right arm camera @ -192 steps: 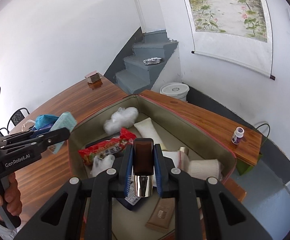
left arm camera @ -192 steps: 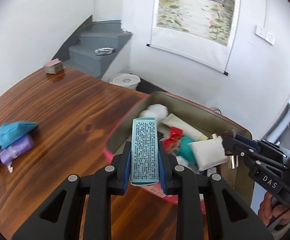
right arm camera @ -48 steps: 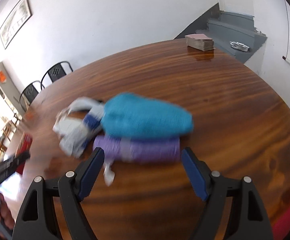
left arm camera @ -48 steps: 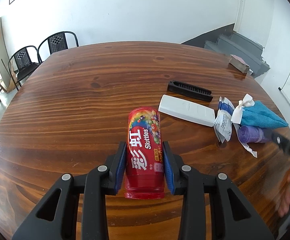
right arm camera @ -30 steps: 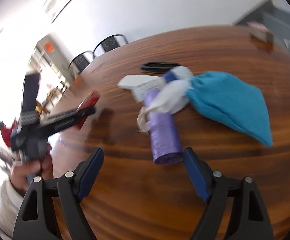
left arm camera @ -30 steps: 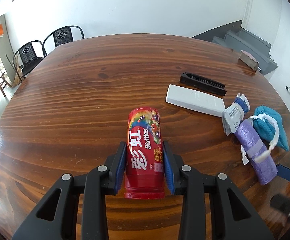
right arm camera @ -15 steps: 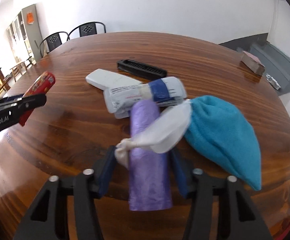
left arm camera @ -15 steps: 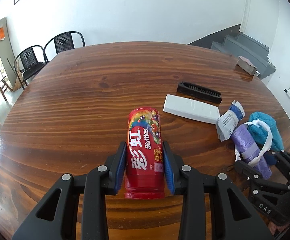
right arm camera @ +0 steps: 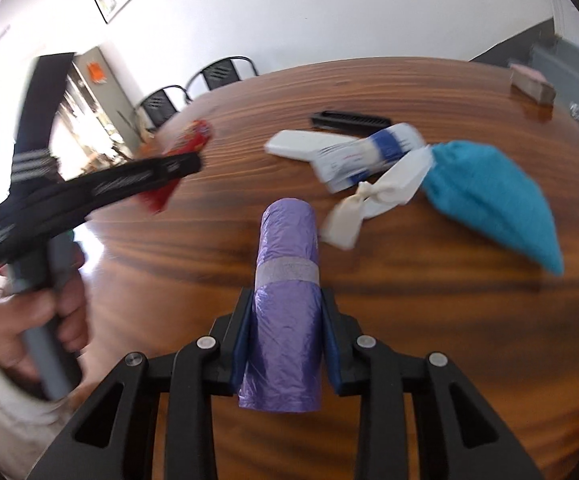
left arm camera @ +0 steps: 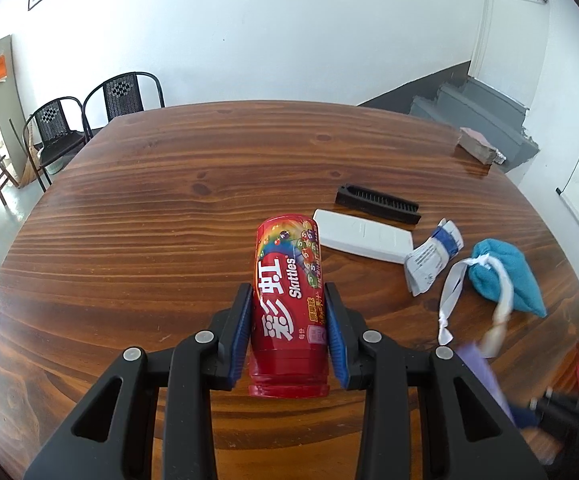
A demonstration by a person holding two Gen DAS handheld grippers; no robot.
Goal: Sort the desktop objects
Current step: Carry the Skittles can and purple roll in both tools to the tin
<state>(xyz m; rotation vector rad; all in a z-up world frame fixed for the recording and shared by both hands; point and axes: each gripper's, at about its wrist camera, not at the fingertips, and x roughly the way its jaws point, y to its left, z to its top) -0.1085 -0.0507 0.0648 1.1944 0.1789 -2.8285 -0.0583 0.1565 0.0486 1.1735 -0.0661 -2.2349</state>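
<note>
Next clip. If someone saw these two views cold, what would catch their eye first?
Most likely the red Skittles can, clamped between the left gripper pads at the centre of the left wrist view, above the wooden table. Next, the purple bag roll shut in the right gripper, lifted off the table. Behind it lies a bright blue cloth pouch with a white tie, beside a white remote and a black comb.

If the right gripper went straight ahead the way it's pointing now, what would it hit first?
Probably nothing soon. The right gripper, shut on the purple bag roll, points across bare table, passing left of the white tie and white remote. Depth is unclear.
</note>
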